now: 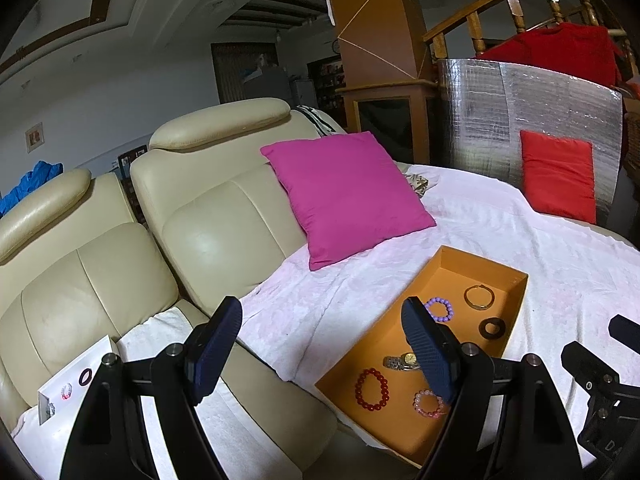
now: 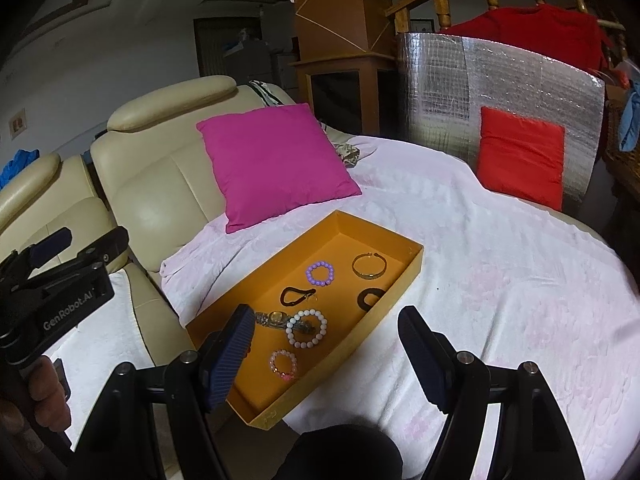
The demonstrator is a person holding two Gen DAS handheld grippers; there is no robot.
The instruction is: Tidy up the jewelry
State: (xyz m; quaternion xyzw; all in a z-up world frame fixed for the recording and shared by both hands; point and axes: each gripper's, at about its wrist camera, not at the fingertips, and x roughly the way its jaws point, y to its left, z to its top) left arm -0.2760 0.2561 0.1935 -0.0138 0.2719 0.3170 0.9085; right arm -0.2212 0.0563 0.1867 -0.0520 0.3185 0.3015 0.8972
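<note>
Hand-held gripper (image 2: 326, 354) agape above tray (image 2: 224, 312)

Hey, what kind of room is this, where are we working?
Most likely a home living room: a cream leather sofa with a pink cushion, a wooden stair railing behind, and an orange tray of bracelets set on a white blanket.

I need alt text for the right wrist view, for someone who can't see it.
An orange tray on a pale blanket holds bead bracelets, a gold bangle, a watch and dark rings. The open, empty right claw hangs over the tray's near end. Behind it a pink pillow leans on a cream sofa; the left claw shows at the left edge.
</note>
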